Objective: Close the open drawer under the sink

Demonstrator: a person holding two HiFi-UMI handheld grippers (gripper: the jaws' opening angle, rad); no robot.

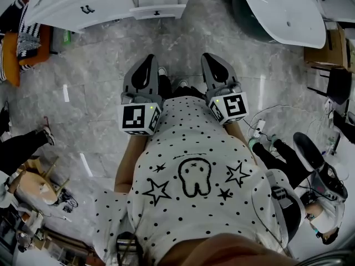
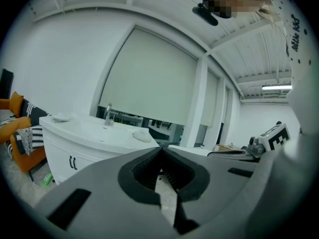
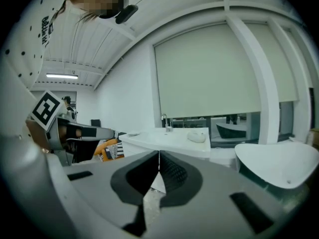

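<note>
Grey marble floor (image 1: pixel 105 65) meets white sink cabinet (image 1: pixel 105 4); left claw (image 2: pixel 160 152) and right claw (image 3: pixel 158 156) closed.

Two tools – left tool (image 1: pixel 150 59), right tool (image 1: pixel 208 56) – one vanity (image 1: pixel 72 7), one open drawer (image 1: pixel 161 7), one faucet (image 2: pixel 107 114)

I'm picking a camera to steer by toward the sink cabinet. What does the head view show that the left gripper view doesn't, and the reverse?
Only the head view: the drawer standing out of the white sink cabinet, and a bystander's leg at the left edge. Only the left gripper view: the tap on the countertop, the window blind, and that gripper's jaws closed on nothing. Both: that cabinet, the orange seat, the left gripper and the right gripper.
</note>
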